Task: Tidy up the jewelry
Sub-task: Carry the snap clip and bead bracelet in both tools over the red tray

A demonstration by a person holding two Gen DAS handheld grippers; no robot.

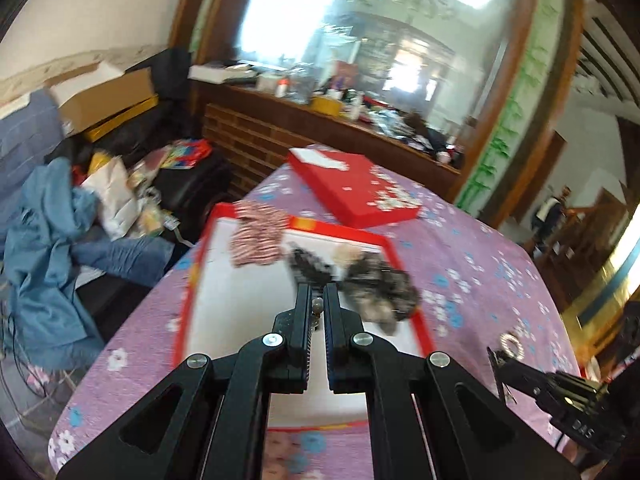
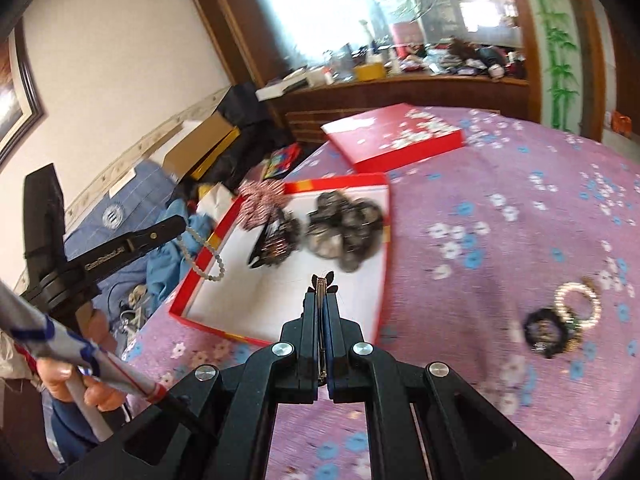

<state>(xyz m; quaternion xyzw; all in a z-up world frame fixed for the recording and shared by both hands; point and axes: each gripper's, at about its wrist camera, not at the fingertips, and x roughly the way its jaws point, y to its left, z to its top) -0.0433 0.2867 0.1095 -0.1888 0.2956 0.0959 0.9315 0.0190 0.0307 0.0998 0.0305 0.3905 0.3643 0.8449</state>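
My left gripper pinches a bead bracelet that hangs over the red box. My right gripper pinches a hair clip above the same box.

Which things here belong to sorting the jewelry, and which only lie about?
Job: open red box; bead bracelet in left gripper; hair clip in right gripper; bracelets on cloth.
Lying about: blue jacket; cardboard box.

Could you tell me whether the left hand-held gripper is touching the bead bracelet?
Touching: the right wrist view shows the bead bracelet hanging from the shut left hand-held gripper.
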